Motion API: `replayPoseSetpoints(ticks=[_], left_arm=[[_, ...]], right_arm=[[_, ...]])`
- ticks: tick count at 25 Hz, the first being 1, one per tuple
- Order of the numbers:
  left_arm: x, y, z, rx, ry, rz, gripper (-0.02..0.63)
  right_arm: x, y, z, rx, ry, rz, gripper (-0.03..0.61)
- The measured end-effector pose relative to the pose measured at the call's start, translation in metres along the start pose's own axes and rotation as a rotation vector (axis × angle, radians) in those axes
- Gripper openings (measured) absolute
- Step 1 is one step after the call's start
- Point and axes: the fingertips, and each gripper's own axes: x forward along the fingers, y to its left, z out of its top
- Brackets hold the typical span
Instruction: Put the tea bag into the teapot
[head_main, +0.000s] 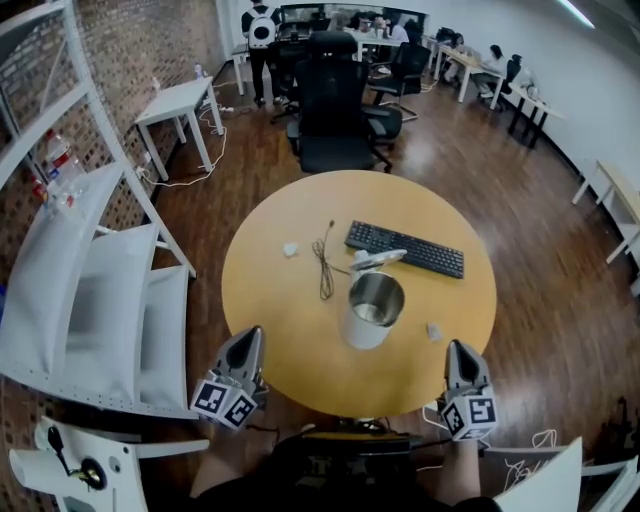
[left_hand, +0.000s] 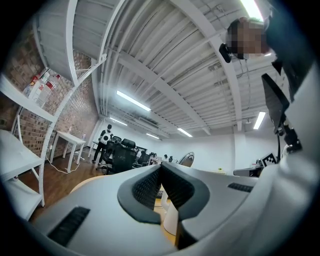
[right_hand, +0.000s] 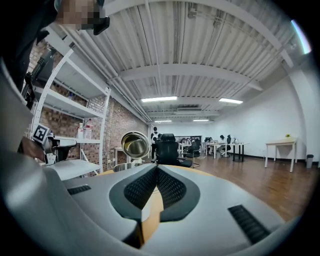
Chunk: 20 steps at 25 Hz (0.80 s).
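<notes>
A white teapot (head_main: 368, 312) with a steel rim stands mid-table, its shiny lid (head_main: 379, 259) flipped open toward the keyboard. A small pale packet (head_main: 433, 331) lies to the right of the pot, and a small white packet (head_main: 290, 249) lies at the far left; I cannot tell which one is the tea bag. My left gripper (head_main: 249, 338) hovers at the table's near left edge, shut and empty. My right gripper (head_main: 458, 350) hovers at the near right edge, also shut and empty, close to the pale packet. In the right gripper view the lid (right_hand: 134, 145) shows above the closed right gripper (right_hand: 156, 169). In the left gripper view the pot's body (left_hand: 170, 217) shows beyond the closed left gripper (left_hand: 161, 168).
A black keyboard (head_main: 405, 249) and a loose cable (head_main: 325, 266) lie behind the pot on the round wooden table (head_main: 290, 320). White shelving (head_main: 110, 300) stands to the left, and a black office chair (head_main: 335, 110) beyond the table. People sit at desks at the far end of the room.
</notes>
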Motion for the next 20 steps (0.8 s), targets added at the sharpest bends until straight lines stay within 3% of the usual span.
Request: replayPoseSetpoints(ticks=[7,13,18,19,20], left_arm=[[0.024,-0.016,-0.011,0.0,0.027,0.004,-0.006],[0.041,-0.021,-0.022,-0.01,0.051,-0.01,-0.006],[0.057,-0.031,-0.054,-0.043,0.126,-0.035,-0.005],[0.059,-0.034,-0.06,-0.048,0.146,-0.036,-0.005],[0.061,-0.035,-0.065,-0.052,0.165,-0.035,-0.006]], right_arm=[[-0.005,-0.048,-0.02,0.015,0.022,-0.075,0.008],[0.006,-0.05,-0.034,0.066,0.065,-0.096,0.008],[0.018,-0.048,-0.06,0.102,0.118,-0.107,0.009],[0.019,-0.048,-0.066,0.105,0.139,-0.112,0.015],[0.022,-0.048,-0.071,0.108,0.16,-0.116,0.061]])
